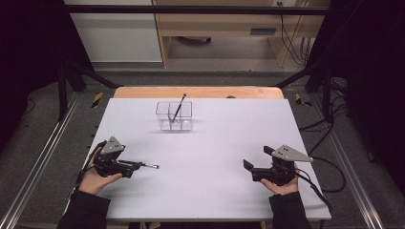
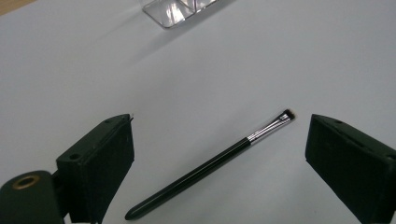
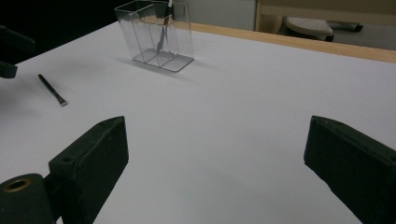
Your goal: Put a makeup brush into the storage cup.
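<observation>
Your left gripper (image 2: 219, 154) sits wide open over the makeup brush (image 2: 210, 165) lying flat on the bench (image 1: 215, 157), nothing gripped. Right gripper (image 1: 260, 164) open, empty. Next: close on the handle, carry it to the clear holder (image 1: 174, 116).

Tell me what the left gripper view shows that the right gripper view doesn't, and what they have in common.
Left gripper view alone: the loose brush up close, lying flat on the table between the left gripper's open jaws, dark handle, silver collar and short bristle tip all readable.

Right gripper view alone: the whole clear holder with its dividers and a second brush standing in it, the table's wooden far edge, and the right gripper's open jaws over bare table.

Shared: the white table, the loose brush (small and far off in the right gripper view), and the holder, though the left gripper view catches just its base.
</observation>
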Available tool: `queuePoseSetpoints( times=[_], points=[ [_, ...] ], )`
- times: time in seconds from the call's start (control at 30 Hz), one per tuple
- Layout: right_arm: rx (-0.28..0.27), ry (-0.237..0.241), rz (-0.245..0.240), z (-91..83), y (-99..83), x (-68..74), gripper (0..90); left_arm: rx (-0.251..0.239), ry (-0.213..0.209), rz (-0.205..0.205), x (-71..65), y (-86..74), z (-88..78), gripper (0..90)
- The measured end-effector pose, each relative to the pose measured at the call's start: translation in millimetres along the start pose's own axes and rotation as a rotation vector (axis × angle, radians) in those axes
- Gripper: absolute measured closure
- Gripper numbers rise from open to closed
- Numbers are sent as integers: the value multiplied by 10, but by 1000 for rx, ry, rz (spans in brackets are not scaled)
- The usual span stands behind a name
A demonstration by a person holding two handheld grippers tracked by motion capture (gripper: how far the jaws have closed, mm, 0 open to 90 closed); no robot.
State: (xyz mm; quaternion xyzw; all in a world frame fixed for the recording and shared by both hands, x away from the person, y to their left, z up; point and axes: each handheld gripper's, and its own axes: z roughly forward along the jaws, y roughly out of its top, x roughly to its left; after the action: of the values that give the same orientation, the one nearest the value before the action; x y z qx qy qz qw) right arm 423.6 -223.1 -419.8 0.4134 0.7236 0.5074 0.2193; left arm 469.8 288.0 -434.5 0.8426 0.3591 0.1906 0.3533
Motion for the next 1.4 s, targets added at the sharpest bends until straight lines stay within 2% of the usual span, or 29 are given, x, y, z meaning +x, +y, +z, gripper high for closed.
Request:
queuePoseSetpoints(
  times=[0.17,0.37,0.63,1.07,1.17,1.4],
  points=[
    [5,-1,-4,17,-4,4,71,43,-8,14,11,-4,89,98],
    [12,3,-5,34,-12,8,70,101,-7,57,-33,-15,207,148],
    [13,2,-5,38,-15,11,70,133,-26,84,-57,-25,292,268],
    [16,4,-4,49,-20,15,70,177,-63,91,-61,-38,379,483],
    [17,6,-3,50,-20,17,71,182,-80,80,-50,-38,388,528],
    [18,7,-3,50,-20,17,71,189,-97,65,-46,-37,389,582]
  ],
)
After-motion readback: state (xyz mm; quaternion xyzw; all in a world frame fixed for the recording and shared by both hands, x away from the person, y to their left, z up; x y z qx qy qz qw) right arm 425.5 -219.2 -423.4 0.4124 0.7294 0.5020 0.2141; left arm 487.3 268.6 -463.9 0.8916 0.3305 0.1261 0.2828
